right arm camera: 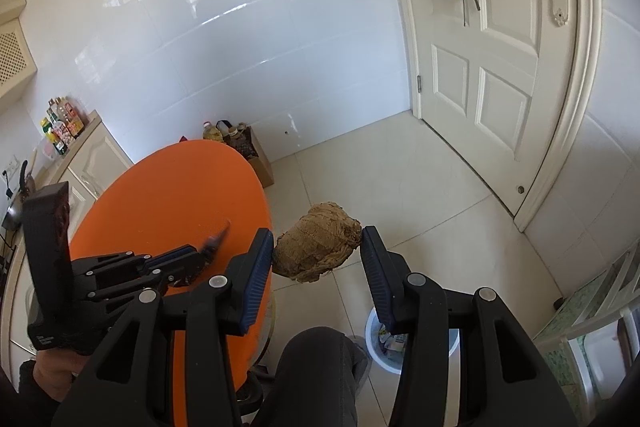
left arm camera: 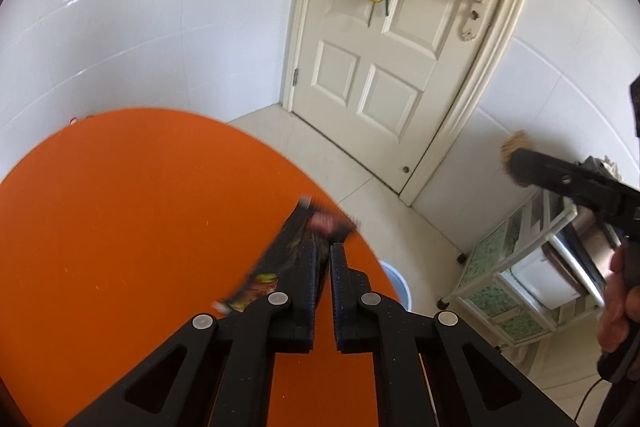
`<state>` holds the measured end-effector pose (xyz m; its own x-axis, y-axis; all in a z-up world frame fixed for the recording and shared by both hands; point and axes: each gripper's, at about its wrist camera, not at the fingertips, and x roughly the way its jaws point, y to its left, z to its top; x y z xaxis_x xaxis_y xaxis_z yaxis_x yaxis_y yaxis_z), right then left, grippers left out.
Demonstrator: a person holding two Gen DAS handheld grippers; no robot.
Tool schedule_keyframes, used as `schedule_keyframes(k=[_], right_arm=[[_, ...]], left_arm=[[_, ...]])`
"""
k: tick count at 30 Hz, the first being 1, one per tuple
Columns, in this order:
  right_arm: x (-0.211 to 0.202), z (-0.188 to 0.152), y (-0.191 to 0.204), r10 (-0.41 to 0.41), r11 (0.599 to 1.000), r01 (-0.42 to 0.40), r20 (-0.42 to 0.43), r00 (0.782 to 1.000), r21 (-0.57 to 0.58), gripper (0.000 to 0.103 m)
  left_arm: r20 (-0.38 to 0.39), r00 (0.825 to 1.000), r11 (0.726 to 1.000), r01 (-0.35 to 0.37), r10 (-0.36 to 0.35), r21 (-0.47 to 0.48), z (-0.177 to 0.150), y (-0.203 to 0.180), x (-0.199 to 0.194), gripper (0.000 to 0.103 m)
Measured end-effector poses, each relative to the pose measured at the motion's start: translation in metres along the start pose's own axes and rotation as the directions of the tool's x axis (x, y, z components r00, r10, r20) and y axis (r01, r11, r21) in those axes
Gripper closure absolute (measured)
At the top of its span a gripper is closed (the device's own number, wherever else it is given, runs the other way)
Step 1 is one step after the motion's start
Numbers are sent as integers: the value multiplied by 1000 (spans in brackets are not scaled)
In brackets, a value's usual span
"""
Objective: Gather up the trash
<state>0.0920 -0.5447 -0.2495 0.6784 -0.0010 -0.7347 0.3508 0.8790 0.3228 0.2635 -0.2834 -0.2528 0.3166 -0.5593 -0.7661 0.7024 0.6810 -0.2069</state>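
My left gripper (left arm camera: 323, 247) is shut on a dark printed snack wrapper (left arm camera: 280, 259), held just above the orange round table (left arm camera: 120, 227) near its right edge. It also shows in the right wrist view (right arm camera: 200, 255), with the wrapper tip (right arm camera: 218, 237) blurred. My right gripper (right arm camera: 318, 247) is shut on a brown crumpled wad of paper (right arm camera: 316, 247), held in the air right of the table, above the floor. It also shows in the left wrist view (left arm camera: 516, 167). A white trash bin (right arm camera: 384, 347) with litter inside stands on the floor below the right gripper.
A white door (right arm camera: 500, 67) with hanging cloths is at the back right. A green-patterned shelf rack (left arm camera: 520, 287) stands at the right wall. A cardboard box with bottles (right arm camera: 248, 151) sits behind the table. A counter with bottles (right arm camera: 60, 131) is at the left. My knee (right arm camera: 316, 379) is below.
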Motion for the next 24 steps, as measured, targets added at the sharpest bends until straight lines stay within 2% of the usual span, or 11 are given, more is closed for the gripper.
schedule_keyframes(k=[4,6,8,10,12,13,16,20,21,22,24], right_arm=[[0,-2,1,8,1000,-8,-6,1000,-1,57],[1,-3,0,6,1000,-6,-10,1000,-1,57],[2,-4,0,9,1000,-9,-12,1000,4,57],[3,-4,0,8,1000,-8,-13,1000,5,57],[3,-4,1,7,1000,-7,-15,1000,4,57],[3,-3,0,5,1000,-5,-14,1000,1,57],[2,-2,1,-1,1000,1,-11,1000,-1,57],[2,-2,0,-9,1000,9,-9,1000,2,57],[3,-3,1,-10,1000,10,-10,1000,3,57],[3,-3,0,-11,1000,11,-12,1000,6,57],[4,-4,0,-15,1000,15,-15,1000,7,57]], left_arm=[[-15,1000,1000,-15,15,-5,4,0,4,101],[-10,1000,998,-24,24,51,9,-13,3,100],[10,999,995,-44,43,86,14,-22,3,95],[8,998,991,-65,64,114,18,-27,11,75],[10,996,989,-89,88,119,21,-26,19,29],[10,996,988,-86,85,126,22,-28,25,24],[-41,997,982,-64,73,176,24,-26,45,27],[-61,997,979,-24,37,202,24,-29,58,63],[-68,997,981,-6,19,196,25,-31,57,81],[-74,997,982,14,0,188,25,-33,57,84],[-58,998,975,-24,38,221,22,-42,59,89]])
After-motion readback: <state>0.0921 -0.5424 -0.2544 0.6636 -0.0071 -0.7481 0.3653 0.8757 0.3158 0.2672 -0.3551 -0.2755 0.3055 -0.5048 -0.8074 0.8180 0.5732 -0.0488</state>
